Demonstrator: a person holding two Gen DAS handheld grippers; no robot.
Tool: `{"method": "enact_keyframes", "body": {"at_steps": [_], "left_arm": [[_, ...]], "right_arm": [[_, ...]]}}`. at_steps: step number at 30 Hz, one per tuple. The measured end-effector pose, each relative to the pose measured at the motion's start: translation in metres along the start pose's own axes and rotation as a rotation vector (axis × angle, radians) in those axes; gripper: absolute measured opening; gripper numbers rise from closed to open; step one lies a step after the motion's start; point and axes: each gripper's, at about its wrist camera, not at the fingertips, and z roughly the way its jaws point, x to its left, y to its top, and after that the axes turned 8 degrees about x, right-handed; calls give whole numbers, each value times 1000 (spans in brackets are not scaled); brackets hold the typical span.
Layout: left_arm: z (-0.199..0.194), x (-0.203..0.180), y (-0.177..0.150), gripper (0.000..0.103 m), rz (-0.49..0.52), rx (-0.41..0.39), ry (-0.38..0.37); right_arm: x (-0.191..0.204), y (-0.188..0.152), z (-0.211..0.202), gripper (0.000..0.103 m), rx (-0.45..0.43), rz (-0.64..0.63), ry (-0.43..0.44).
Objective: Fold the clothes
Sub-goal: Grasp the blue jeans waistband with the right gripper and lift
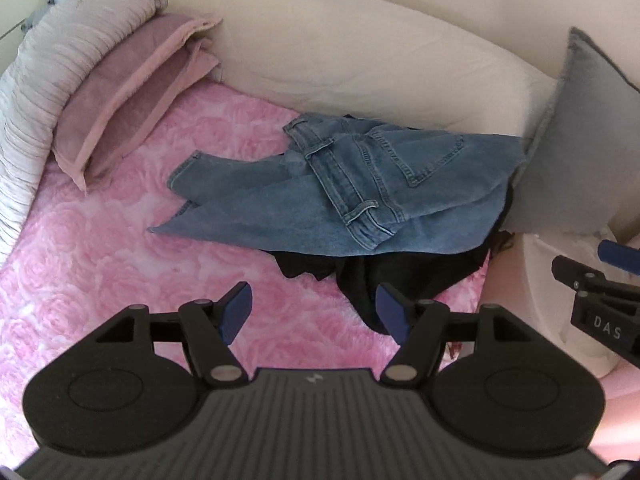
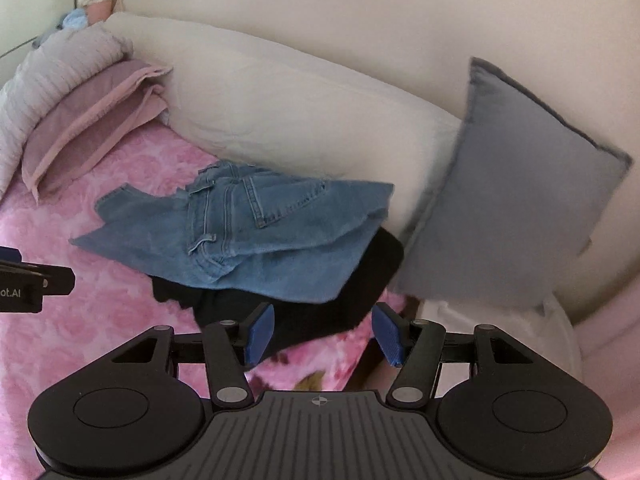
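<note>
The left gripper (image 1: 314,312) hangs with its blue-padded fingers spread wide and nothing between them, poised over a pink rose-patterned bedspread (image 1: 120,248). The right gripper (image 2: 323,334) is likewise spread and empty, its pads framing the near edge of a black garment (image 2: 320,312).

Ahead of both claws lies a pair of blue jeans (image 1: 340,196), loosely bunched on the bedspread and lying partly over the black garment, well apart from either set of fingertips. In the left wrist view the jeans' long axis runs across the frame, the hem ends toward the left and the seat and back pocket toward the right, with the waistband crossing the middle.

Behind the jeans a long cream bolster (image 1: 360,52) lines the wall. A grey cushion (image 2: 516,200) leans at the right, mauve pillows (image 1: 128,96) at the left.

Lettering reading "DAS" shows on the right gripper's body at the edge of the left wrist view; the left gripper's body shows "ot.AI" in the right wrist view.
</note>
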Motion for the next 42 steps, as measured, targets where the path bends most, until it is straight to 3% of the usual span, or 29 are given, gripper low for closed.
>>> {"method": "enact_keyframes", "body": {"at_steps": [11,19,23,29,32,33,34,36,42], "left_arm": [[76,14,37,65,-85,73,5],[135,49,49,65,-198,137,23],[159,71,51,65,-276,173,27],[180,92,46,65,-353,208,48],[179,99,42,62,-393,218,46],[178,101,41,62,-401,217,44],[174,103,39,62,-409,214,44],[164,107,35,61,-416,203,49],[113,130,13,61,-473,137,68]], "right_arm": [[14,34,91,59,-7,-219,-10],[27,45,159,59,16,-382,-28],[39,44,185,59,-8,-536,-53],[63,23,230,59,-77,-886,-187],[69,15,248,58,-110,-997,-214],[69,16,249,26,-112,-1006,-206],[68,21,246,16,-107,-978,-181],[63,33,236,9,-93,-889,-118],[54,70,178,6,-70,-573,144]]}}
